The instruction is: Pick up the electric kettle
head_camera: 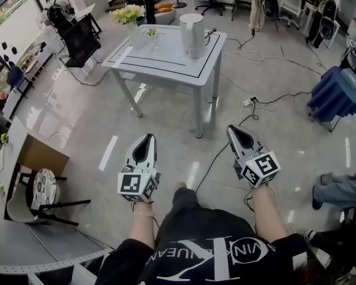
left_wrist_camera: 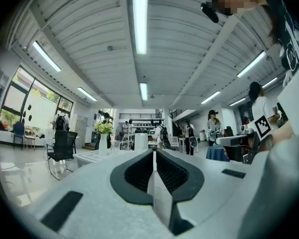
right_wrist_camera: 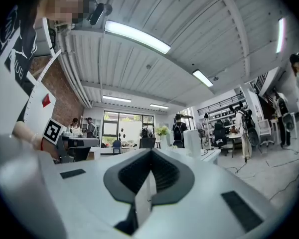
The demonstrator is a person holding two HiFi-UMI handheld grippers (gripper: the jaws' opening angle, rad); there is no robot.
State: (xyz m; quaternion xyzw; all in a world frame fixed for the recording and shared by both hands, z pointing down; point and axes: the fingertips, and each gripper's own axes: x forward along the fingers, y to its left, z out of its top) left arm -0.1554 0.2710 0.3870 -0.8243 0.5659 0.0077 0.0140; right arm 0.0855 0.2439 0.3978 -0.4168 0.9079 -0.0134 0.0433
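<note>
One white electric kettle [head_camera: 191, 34] stands upright on the right half of a pale grey surface [head_camera: 160, 58], within a thin black outline drawn on its top. To the kettle's left, on the same surface, is a vase of yellow flowers [head_camera: 131, 18], apart from the kettle. A dark cable [head_camera: 209, 36] lies just beside the kettle on its right and runs off the edge.

Nearer the camera, over the glossy floor [head_camera: 95, 129] and well apart from the surface, the left claw [head_camera: 147, 138] and the right claw [head_camera: 233, 129] are held level, side by side, tips toward the surface. Each carries a marker cube at its rear, left [head_camera: 137, 184] and right [head_camera: 261, 168]. Both gripper views show the jaws pressed together along their full length with nothing between them; the kettle appears small and distant beyond each tip.

A black office chair [head_camera: 80, 40] stands left of the surface, and a blue-draped stand [head_camera: 335, 94] is at the far right.
</note>
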